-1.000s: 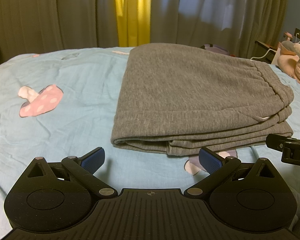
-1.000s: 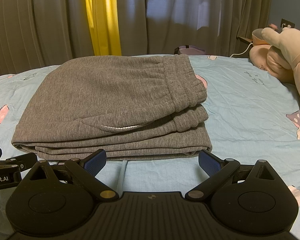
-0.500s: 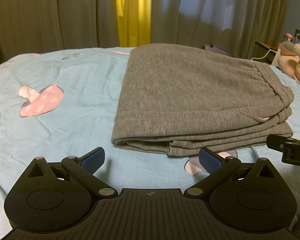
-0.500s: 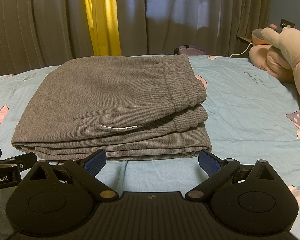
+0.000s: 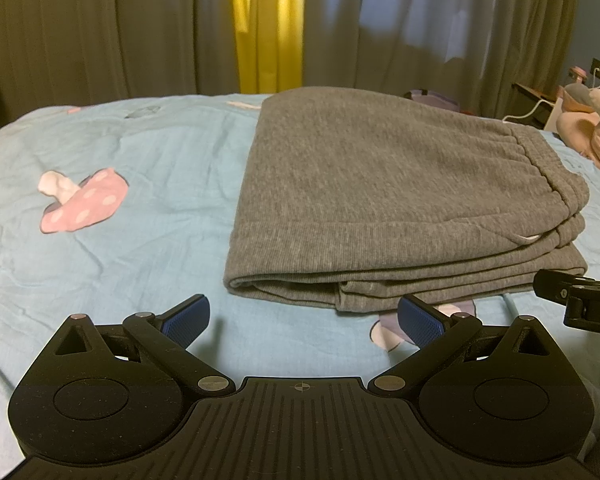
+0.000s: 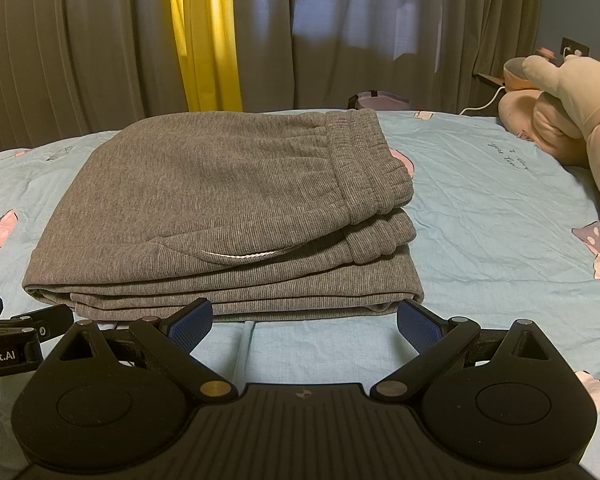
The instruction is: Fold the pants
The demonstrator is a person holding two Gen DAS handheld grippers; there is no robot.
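Grey pants [image 5: 384, 200] lie folded in a flat stack on the light-blue bedsheet [image 5: 140, 248], at 12-1 o'clock ahead of the left gripper [image 5: 302, 322] and dead 12 ahead of the right gripper [image 6: 304, 322]. Waistband [image 6: 364, 168] sits on the stack's right side, w/ a 2nd band layer tucked just under it; a white cord bit [image 6: 240, 257] peeks out of the pocket slit on the near face. Folded edges stack up along the near side, approx 4 layers visible. Left gripper's jaws are spread wide, nothing between the blue pads [image 5: 186, 318], hovering near the stack's near-left corner, not touching it. Right gripper's jaws are likewise spread wide & empty, pads [image 6: 418, 328] just short of the near edge; can't tell if they touch the sheet. Each gripper shows in the other's view at 3 and 9 o'clock, side by side. Pink mushroom print [image 5: 82, 206] on the sheet at 10 o'clock in left view. Plush toy [image 6: 568, 120] at 2 o'clock in right view, well apart from pants. Grey curtains [image 6: 80, 40] w/ a yellow strip [image 6: 204, 32] behind at 12.
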